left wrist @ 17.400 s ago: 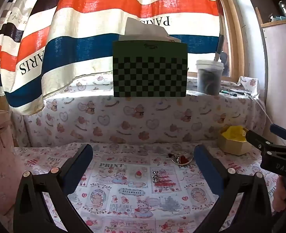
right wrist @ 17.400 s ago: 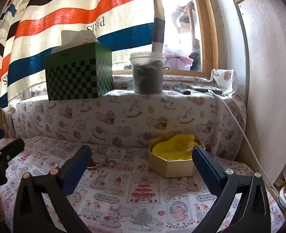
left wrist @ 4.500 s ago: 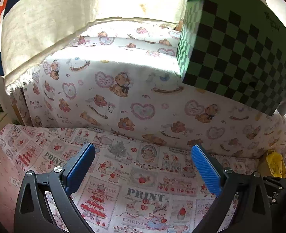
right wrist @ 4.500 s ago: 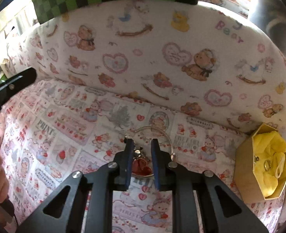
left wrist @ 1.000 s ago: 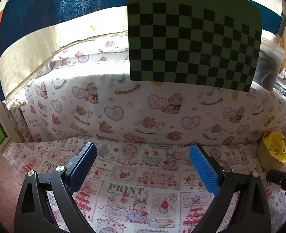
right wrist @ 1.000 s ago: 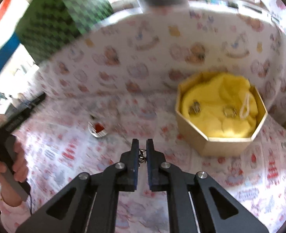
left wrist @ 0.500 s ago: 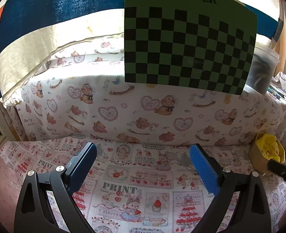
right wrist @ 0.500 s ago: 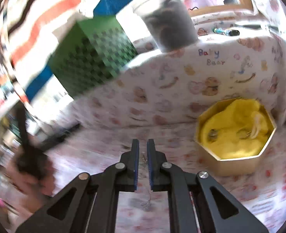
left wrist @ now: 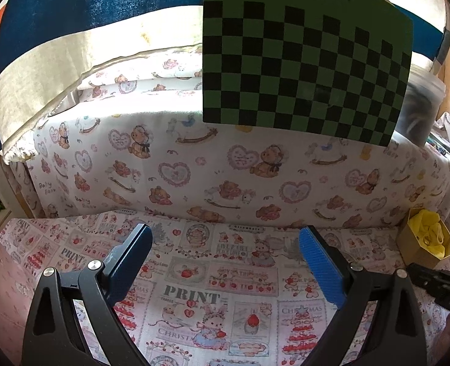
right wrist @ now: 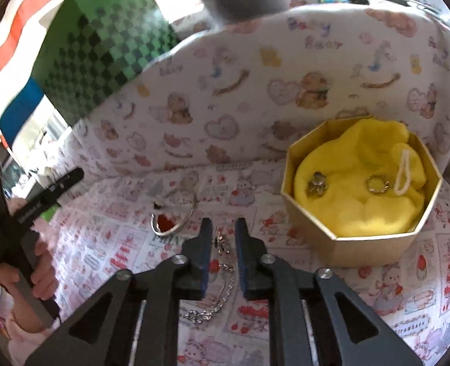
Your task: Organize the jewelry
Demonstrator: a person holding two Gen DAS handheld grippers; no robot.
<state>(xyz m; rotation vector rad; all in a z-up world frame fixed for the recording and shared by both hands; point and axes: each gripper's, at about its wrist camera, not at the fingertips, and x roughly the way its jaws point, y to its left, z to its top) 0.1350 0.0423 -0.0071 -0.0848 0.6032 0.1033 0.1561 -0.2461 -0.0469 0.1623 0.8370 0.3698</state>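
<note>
Table covered by a printed cloth (right wrist: 386, 292), teddy-bear fabric rising behind. On the cloth: gold octagonal box (right wrist: 374, 247), silver bangle (right wrist: 176, 213) around a small red piece (right wrist: 165, 222), silver chain (right wrist: 219, 299) in front.

I see a shiny metal chain (right wrist: 222, 289) on matt printed cotton tablecloth (right wrist: 377, 289); beside it, a matt cardboard box (right wrist: 362, 244) lined with fuzzy yellow cloth (right wrist: 362, 195).
</note>
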